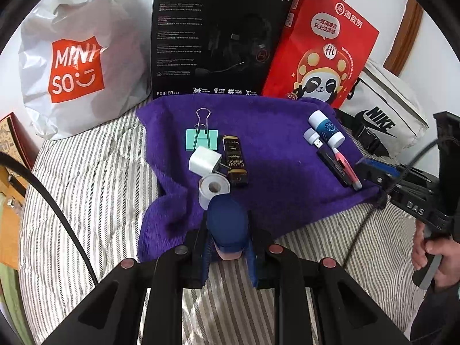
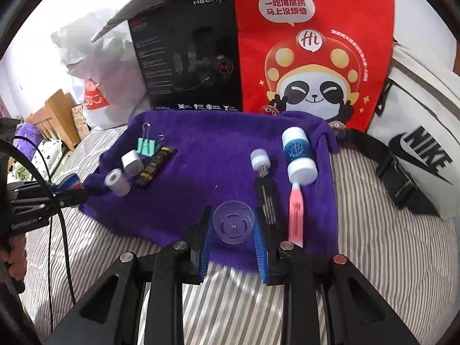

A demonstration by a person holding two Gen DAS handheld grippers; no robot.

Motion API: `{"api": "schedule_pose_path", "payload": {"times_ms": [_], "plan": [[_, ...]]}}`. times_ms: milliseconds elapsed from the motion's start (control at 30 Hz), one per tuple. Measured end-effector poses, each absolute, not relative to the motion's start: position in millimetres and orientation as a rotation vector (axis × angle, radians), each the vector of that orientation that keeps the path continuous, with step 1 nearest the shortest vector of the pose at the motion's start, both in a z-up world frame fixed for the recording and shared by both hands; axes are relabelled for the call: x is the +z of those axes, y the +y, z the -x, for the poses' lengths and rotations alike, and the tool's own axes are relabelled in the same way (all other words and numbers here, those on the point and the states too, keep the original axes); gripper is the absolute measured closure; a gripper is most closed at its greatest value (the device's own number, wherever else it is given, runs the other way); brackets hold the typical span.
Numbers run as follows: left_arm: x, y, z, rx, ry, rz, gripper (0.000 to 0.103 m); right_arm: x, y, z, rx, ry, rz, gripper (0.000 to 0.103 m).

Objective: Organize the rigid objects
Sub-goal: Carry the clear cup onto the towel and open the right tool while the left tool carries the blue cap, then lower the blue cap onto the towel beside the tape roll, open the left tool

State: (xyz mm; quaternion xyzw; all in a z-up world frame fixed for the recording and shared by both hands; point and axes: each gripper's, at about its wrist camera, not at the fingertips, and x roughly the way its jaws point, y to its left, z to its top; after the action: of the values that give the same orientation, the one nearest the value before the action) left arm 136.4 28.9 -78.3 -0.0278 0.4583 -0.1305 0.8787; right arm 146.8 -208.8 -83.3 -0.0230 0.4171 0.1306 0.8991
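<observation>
My left gripper (image 1: 227, 247) is clamped on a dark blue capped tube (image 1: 227, 227) above the near edge of the purple towel (image 1: 276, 155), the tube's long axis running along the fingers and its blue end pointing toward the white paper roll (image 1: 211, 191) just ahead. My right gripper (image 2: 233, 230) is clamped on a clear plastic cup (image 2: 233, 225), round base facing my camera, also over the towel's near edge. The towel centre is bare, giving open room between two clusters. Left cluster: roll, white charger cube (image 1: 202, 161), dark gold-lettered bar (image 1: 235, 161), mint binder clip (image 1: 200, 138). Right cluster: white-and-blue bottle (image 2: 299, 153), small USB plug (image 2: 260, 162), black stick (image 2: 267, 201), pink pen (image 2: 296, 215), the last two lying lengthwise toward me. The far edge is walled by a black headset box (image 1: 212, 34) and red bag (image 2: 313, 49).
</observation>
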Motion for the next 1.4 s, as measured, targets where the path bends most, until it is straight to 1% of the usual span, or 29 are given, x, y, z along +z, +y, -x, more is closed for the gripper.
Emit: {"api": "schedule_pose_path", "payload": {"times_ms": [367, 667, 767, 833, 1100, 1400], "plan": [[-89.7, 33.5, -147.0, -0.277, 0.968, 0.079, 0.083, -115.3, -201.0, -179.3, 0.277, 0.963, 0.076, 0.076], [-93.8, 36.0, -147.0, -0.277, 0.976, 0.084, 0.083, -132.0, -196.6, -188.4, 0.27, 1.01, 0.108, 0.076], [-95.4, 37.2, -147.4, -0.273, 0.98, 0.084, 0.083, -130.8, -197.1, -188.0, 0.276, 0.997, 0.108, 0.076], [-95.2, 38.0, -147.6, -0.272, 0.981, 0.091, 0.083, -130.8, -196.7, -189.2, 0.28, 0.999, 0.101, 0.075], [-91.6, 37.3, -151.4, -0.297, 0.973, 0.12, 0.083, -122.1, -202.5, -183.8, 0.3, 1.013, 0.062, 0.053], [-93.4, 7.4, -168.1, -0.347, 0.982, 0.093, 0.083, -107.1, -213.7, -164.2, 0.285, 0.972, 0.051, 0.052]]}}
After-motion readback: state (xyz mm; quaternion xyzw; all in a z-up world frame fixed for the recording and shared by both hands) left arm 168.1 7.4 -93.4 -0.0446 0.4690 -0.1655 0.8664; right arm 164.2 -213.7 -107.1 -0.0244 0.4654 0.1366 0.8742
